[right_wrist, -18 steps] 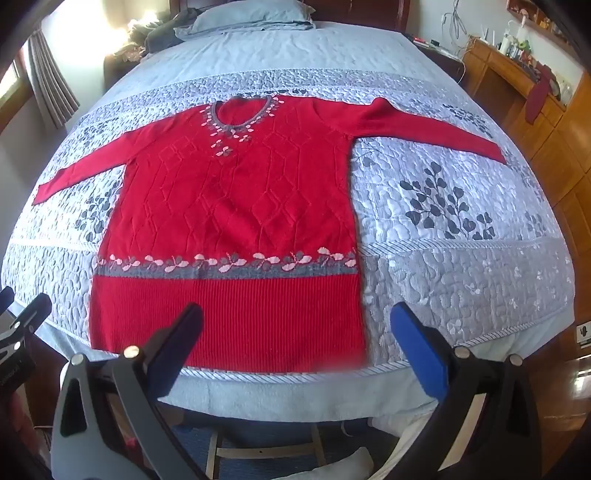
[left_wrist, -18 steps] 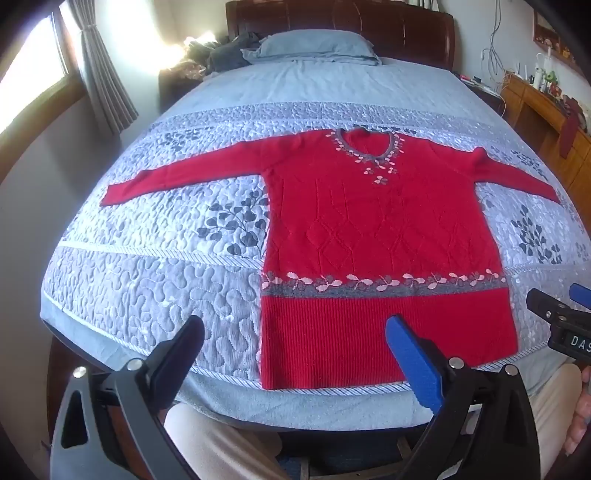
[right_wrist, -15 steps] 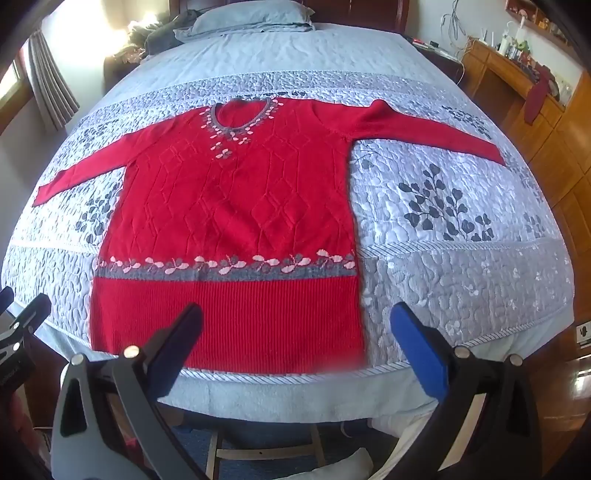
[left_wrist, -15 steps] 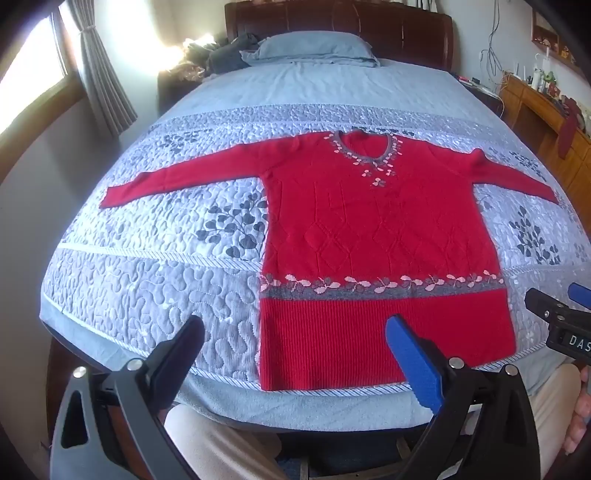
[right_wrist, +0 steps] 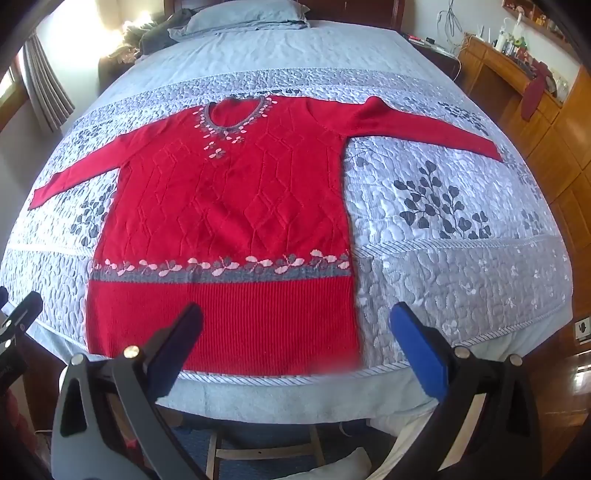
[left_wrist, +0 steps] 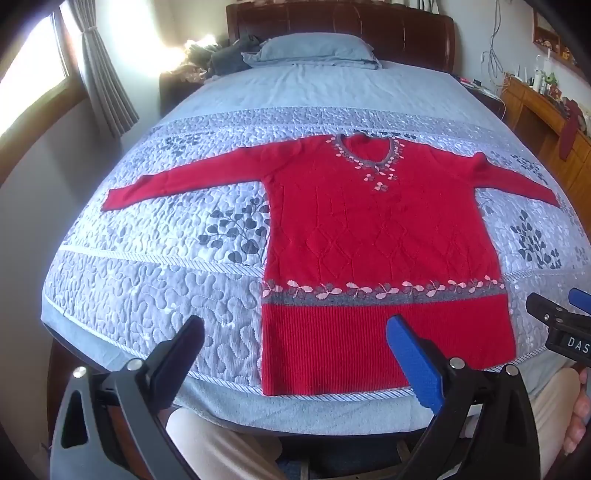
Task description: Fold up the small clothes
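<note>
Left wrist: red knitted long-sleeved sweater (left_wrist: 373,229) flat, soft, limp; take at ribbed hem corners. Left gripper (left_wrist: 295,343), right gripper (right_wrist: 295,332) spread wide, empty.

A wide bed (left_wrist: 110,295) fills the room, spread with a grey-blue quilt (left_wrist: 155,288) stitched in pebble shapes and printed with dark leaf sprigs. A blue pillow (left_wrist: 314,50) lies at the far end against a dark wooden headboard (left_wrist: 340,22). Beside the pillow sits a dark heap, perhaps clothing (left_wrist: 229,55). Grey curtains (left_wrist: 103,85) hang at the bright window (left_wrist: 29,81), and a cluttered wooden dresser (right_wrist: 524,96) runs along the opposite wall.
</note>
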Motion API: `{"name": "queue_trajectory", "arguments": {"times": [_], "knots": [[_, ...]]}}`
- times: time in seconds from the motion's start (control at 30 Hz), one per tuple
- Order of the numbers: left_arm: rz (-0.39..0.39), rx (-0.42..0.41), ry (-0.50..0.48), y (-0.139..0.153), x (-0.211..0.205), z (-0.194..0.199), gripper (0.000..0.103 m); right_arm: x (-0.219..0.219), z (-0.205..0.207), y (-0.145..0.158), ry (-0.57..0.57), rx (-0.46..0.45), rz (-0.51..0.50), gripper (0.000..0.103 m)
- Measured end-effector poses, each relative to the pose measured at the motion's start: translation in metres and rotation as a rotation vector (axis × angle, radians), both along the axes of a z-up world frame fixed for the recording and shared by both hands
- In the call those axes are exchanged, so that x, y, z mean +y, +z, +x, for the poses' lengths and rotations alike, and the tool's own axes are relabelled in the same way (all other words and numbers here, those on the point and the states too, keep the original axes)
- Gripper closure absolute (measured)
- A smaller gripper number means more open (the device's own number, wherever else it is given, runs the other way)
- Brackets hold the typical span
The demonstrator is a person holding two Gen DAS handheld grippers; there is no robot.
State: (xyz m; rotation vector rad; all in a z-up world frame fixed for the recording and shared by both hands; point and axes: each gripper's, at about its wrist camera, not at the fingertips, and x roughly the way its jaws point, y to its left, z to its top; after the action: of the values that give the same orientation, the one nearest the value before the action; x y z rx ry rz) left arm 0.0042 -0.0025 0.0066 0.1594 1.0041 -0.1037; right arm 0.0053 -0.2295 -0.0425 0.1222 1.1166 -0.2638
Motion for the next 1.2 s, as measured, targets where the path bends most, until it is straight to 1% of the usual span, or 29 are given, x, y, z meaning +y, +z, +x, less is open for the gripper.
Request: {"name": "queue_trajectory", "arguments": {"times": [0.37, 1.2], "knots": [[0.003, -0.002, 0.018, -0.0009, 0.0064, 0.0046, 0.004, -0.0052, -0.0011, -0.0018, -0.005, 0.003, -0.001, 0.002], [0.005, -0.001, 0.020, -0.0053, 0.0079, 0.0063, 0.004, -0.0026, -0.0005, -0.0053, 0.000, 0.012, -0.004, 0.002]]}}
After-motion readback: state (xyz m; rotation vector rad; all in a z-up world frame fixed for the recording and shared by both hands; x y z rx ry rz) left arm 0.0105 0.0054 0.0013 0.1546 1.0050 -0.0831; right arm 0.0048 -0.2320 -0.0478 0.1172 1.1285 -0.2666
